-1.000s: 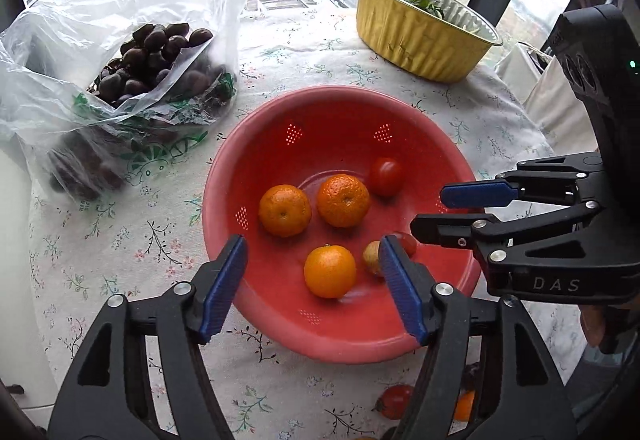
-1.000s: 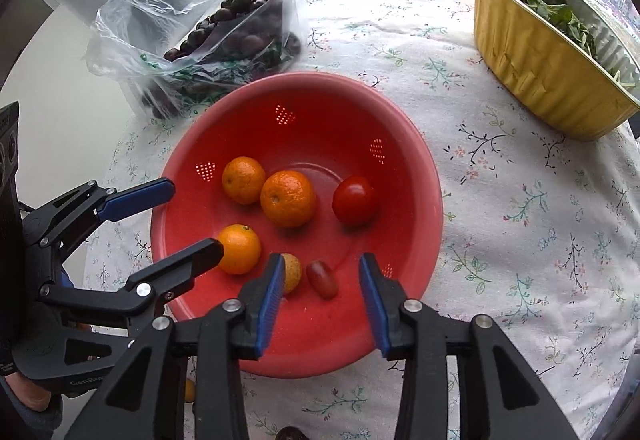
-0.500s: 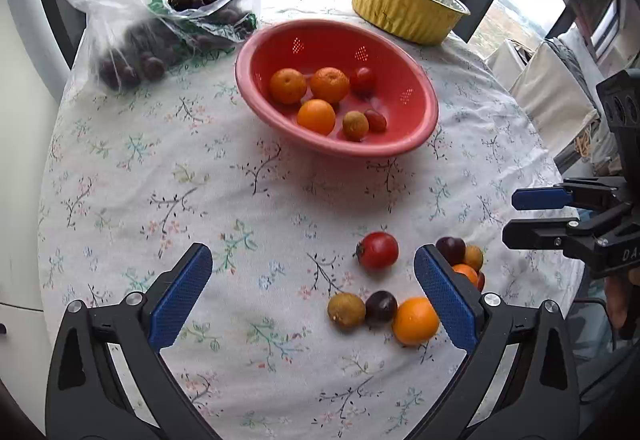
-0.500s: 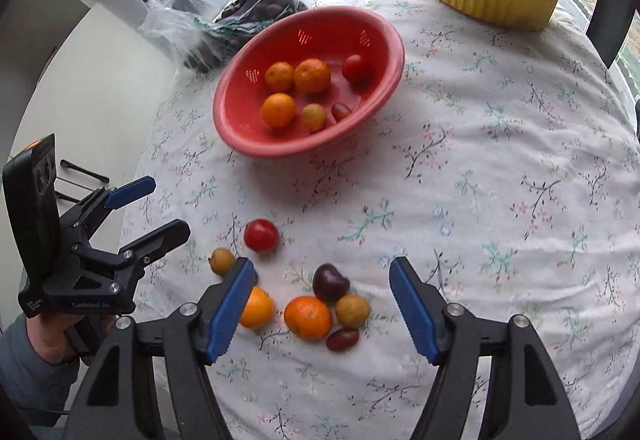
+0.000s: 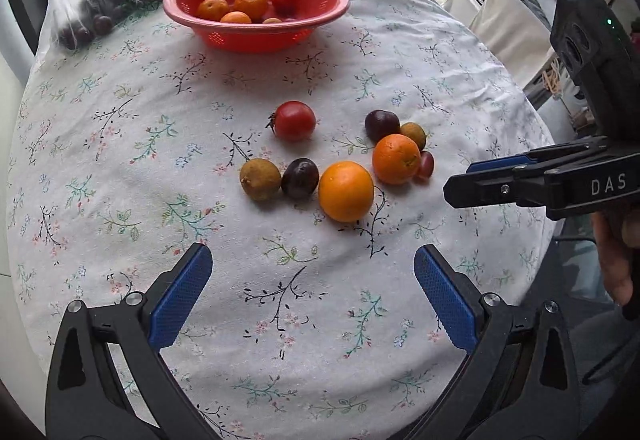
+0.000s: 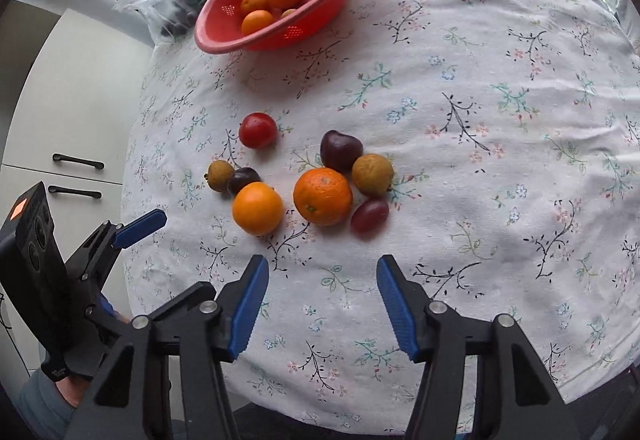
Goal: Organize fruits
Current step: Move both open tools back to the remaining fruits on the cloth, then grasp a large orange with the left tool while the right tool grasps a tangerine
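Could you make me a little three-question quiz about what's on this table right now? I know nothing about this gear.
1. True or false: the red basket holds three oranges.
2. How many fruits lie loose on the tablecloth: A) five, B) eight, C) eleven?
3. Fill in: neither the left hand-held gripper nor the right hand-held gripper holds any ____.

Key: 1 true. 2 B: a tomato, two oranges, two brown fruits, two dark plums and a red grape. 3 fruit; the right gripper's jaws are closing on nothing.
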